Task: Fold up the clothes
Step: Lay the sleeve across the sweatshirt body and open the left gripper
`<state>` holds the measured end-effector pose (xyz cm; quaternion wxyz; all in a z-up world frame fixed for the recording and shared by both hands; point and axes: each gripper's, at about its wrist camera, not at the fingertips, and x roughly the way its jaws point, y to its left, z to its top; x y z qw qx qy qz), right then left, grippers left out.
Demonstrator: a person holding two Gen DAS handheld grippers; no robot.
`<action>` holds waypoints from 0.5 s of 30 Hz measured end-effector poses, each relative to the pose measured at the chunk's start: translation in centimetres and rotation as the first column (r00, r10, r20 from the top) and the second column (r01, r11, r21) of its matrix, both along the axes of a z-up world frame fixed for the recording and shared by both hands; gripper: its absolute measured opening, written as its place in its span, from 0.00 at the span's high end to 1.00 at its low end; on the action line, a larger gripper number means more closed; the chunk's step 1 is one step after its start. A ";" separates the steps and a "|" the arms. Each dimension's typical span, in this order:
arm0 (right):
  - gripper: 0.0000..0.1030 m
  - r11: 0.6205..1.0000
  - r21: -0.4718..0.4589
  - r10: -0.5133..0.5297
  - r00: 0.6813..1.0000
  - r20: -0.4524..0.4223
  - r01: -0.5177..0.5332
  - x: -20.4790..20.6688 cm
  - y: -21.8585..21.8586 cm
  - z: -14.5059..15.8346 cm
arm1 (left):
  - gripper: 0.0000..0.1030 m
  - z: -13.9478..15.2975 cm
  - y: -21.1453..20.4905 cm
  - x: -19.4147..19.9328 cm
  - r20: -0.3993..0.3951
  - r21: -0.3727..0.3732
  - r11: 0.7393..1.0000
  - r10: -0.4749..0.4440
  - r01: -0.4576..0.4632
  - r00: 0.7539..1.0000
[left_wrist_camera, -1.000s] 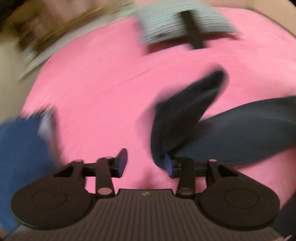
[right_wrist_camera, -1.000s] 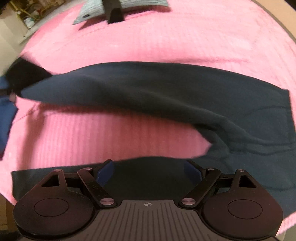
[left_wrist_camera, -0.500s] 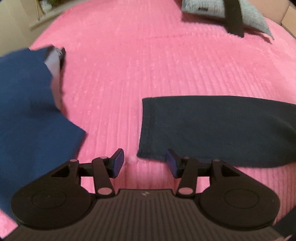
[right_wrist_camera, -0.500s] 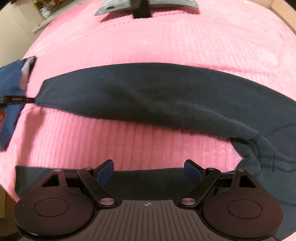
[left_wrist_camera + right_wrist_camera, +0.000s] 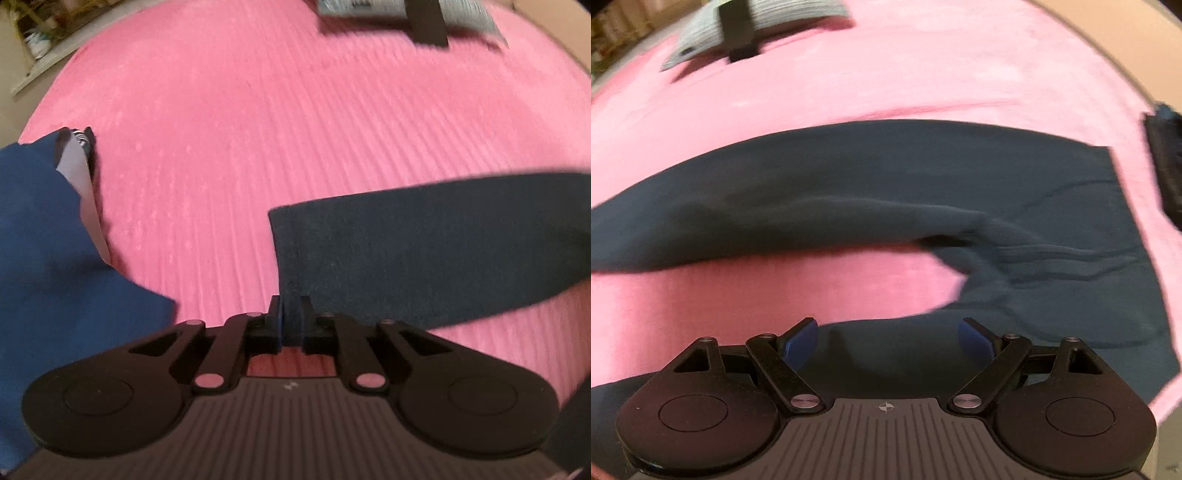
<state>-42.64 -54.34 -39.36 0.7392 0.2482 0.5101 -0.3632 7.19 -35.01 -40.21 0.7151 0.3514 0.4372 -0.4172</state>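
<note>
A pair of dark navy trousers (image 5: 923,192) lies spread on the pink ribbed cover (image 5: 886,85), legs running left and the waist at the right. In the left wrist view one leg end (image 5: 424,251) lies flat, and my left gripper (image 5: 291,314) is shut on the near corner of its hem. My right gripper (image 5: 888,338) stands open just above the nearer trouser leg, with nothing between its blue pads (image 5: 801,339).
A folded grey garment (image 5: 406,11) with a black band lies at the far edge of the cover. A blue garment (image 5: 48,258) with a white lining sits at the left. A dark object (image 5: 1167,162) shows at the right edge.
My left gripper has gone from open beside the hem to shut on its corner. The right gripper has shifted right along the trousers and stays open.
</note>
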 end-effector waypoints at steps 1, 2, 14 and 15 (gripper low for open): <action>0.17 1.000 -0.009 -0.012 1.000 -0.001 0.012 -0.5 -0.4 0.4 | 0.87 0.2 -0.1 -0.5 0.032 0.020 1.000 -0.003 0.002 0.999; 0.17 1.000 -0.016 -0.024 1.000 0.000 0.024 -1.1 -0.7 0.8 | 0.83 0.7 -0.1 -1.1 0.068 0.027 1.000 -0.005 0.004 0.998; 0.17 0.991 0.132 -0.031 0.999 0.026 0.027 -9.7 -9.1 -3.6 | 0.66 3.5 -8.5 -24.7 -0.230 -0.179 0.944 -0.314 0.277 0.921; 0.17 0.987 0.156 -0.039 0.999 0.020 0.035 -11.3 -9.8 -3.8 | 0.66 2.8 -10.0 -27.6 -0.274 -0.193 0.933 -0.350 0.305 0.896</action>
